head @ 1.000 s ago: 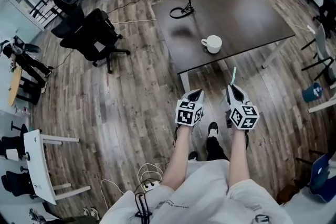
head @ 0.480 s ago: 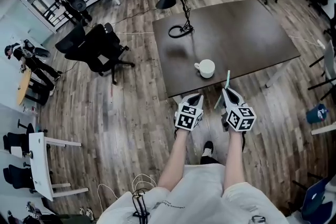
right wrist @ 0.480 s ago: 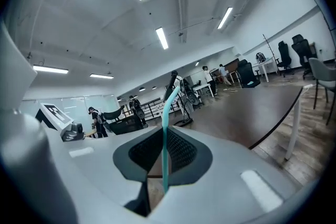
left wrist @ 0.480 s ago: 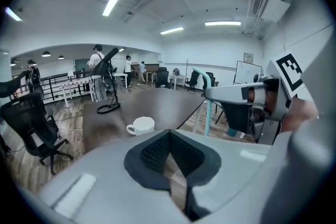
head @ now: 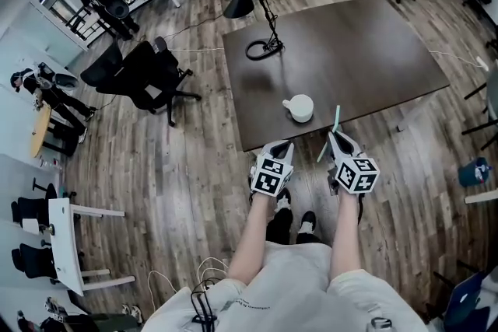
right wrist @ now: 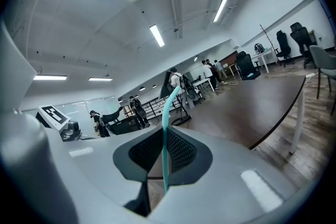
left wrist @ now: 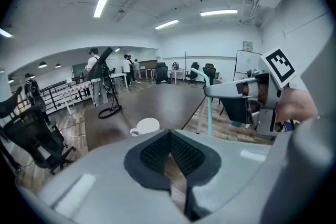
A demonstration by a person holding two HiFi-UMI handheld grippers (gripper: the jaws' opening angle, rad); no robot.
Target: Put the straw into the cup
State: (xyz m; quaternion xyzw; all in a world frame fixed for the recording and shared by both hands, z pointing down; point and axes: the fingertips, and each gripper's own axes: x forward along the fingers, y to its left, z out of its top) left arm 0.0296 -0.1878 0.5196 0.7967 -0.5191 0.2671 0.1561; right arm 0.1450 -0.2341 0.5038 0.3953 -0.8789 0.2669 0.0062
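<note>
Head view: the white cup [head: 299, 108] stands near the front edge of the dark table [head: 366, 50]. The right gripper [head: 337, 139] hangs just off that edge, clamped on the teal straw [head: 335, 120], which reaches over the table rim beside the cup but apart from it. The left gripper [head: 283, 146] sits alongside. Judged risk: the cup is unheld, so a straw tip striking its rim or wall could push or tip it. Left gripper view: its jaws are pressed together with nothing between them (so it steadies nothing). The cup shows just beyond them, and the straw passes through the right gripper's jaws, its lower end cut off behind the left gripper's body. Right gripper view: the jaws pinch the straw, most of its length standing beyond the pads and its bent top leaning left. A thin straw in so narrow a grip could swivel or slip on the way in. The cup does not appear here, so aim cannot be checked from this view. Whether the cup holds anything cannot be made out in any view.
</note>
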